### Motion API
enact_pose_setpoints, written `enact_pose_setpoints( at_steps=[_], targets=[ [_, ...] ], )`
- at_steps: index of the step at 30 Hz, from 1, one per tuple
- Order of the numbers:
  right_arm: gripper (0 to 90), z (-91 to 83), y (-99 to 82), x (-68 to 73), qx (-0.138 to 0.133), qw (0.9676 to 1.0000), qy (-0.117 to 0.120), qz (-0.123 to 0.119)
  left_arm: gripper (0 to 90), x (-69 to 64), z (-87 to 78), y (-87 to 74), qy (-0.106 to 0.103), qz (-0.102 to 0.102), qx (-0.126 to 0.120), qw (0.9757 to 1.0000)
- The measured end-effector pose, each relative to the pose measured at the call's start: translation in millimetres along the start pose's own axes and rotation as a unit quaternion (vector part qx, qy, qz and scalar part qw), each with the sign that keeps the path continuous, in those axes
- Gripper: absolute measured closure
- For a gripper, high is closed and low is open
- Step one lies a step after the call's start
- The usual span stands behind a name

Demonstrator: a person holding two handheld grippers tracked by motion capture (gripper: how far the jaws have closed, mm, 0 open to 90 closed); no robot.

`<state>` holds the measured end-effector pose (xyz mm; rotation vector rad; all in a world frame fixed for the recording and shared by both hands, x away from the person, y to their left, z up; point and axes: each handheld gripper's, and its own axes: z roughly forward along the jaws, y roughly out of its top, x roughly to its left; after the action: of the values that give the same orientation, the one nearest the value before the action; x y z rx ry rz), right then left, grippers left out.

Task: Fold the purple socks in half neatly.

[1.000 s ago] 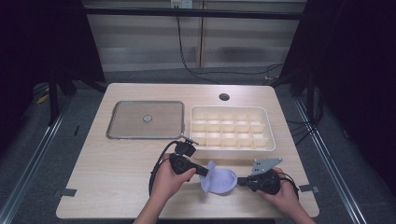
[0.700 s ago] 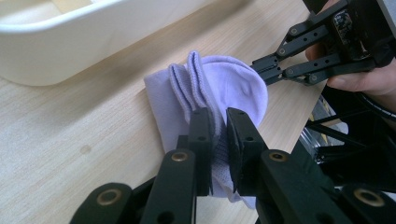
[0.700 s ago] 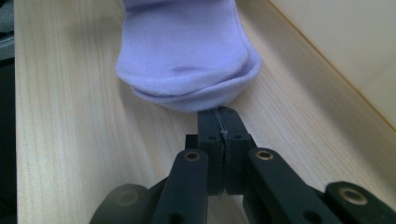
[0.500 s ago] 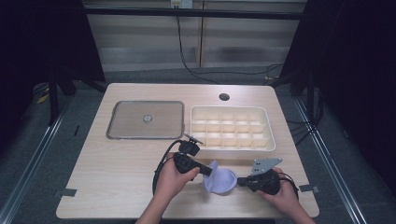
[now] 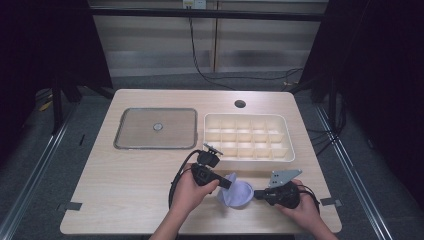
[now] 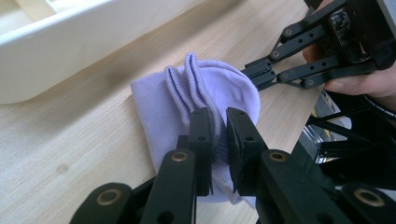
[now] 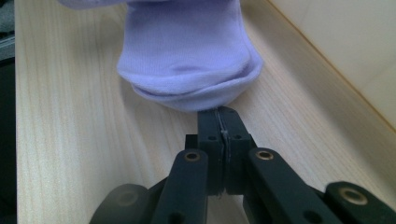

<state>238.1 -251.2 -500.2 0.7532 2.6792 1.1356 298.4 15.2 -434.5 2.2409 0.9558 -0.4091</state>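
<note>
Lavender fabric, a small folded knit sock (image 5: 235,191) with ribbed cuff edges, lies on the pale wooden surface (image 5: 125,185) in the lower middle of the high view, just in front of the long cream plastic compartment tray (image 5: 247,137). In the left gripper view the sock (image 6: 196,107) sits at centre frame, its doubled ribbed edge running up toward the top, and the left gripper (image 6: 219,135) has its two black jaws pinching the near part of the cloth, with fabric visibly squeezed between them. In the high view that left gripper (image 5: 223,182) reaches the sock from the left, held by the person's left hand (image 5: 189,192), a black cable looping out behind it. The right gripper (image 7: 219,114) shows its jaws pressed flat together with nothing between them, their tips just at the rounded lower edge of the sock (image 7: 187,60); whether they touch the cloth cannot be told. In the high view the right gripper (image 5: 257,192) sits at the sock's right side, in the person's right hand (image 5: 300,207), with a grey three-cornered plate on top. Farther up the surface, at upper left of the tray, lies a flat clear rectangular lid (image 5: 156,128) with a small round knob at its middle, and a round hole (image 5: 240,104) marks the surface near its far edge.
</note>
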Motion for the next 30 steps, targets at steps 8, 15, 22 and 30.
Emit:
enact_pose_setpoints(
  at_steps=[8, 15, 22, 30],
  targets=[
    [88.8, 0.1, -0.2, -0.6, -0.001, 1.0000, 0.000, -0.002, 80.9, -2.9, 8.0, 3.8, 0.001, 0.005, 0.012, 0.9999],
    [88.8, 0.1, 0.1, -0.6, 0.000, 1.0000, 0.001, -0.001, 80.9, -3.1, 11.5, 4.8, 0.001, 0.005, 0.013, 0.9999],
    [88.8, 0.5, 0.5, 0.1, 0.000, 1.0000, 0.001, -0.002, 80.9, -5.4, 14.9, 7.2, -0.005, 0.005, 0.011, 0.9999],
    [88.8, 1.1, 0.8, 0.5, 0.000, 1.0000, 0.003, -0.003, 80.6, -5.5, 20.9, 9.6, -0.005, 0.001, 0.016, 0.9999]
  ],
)
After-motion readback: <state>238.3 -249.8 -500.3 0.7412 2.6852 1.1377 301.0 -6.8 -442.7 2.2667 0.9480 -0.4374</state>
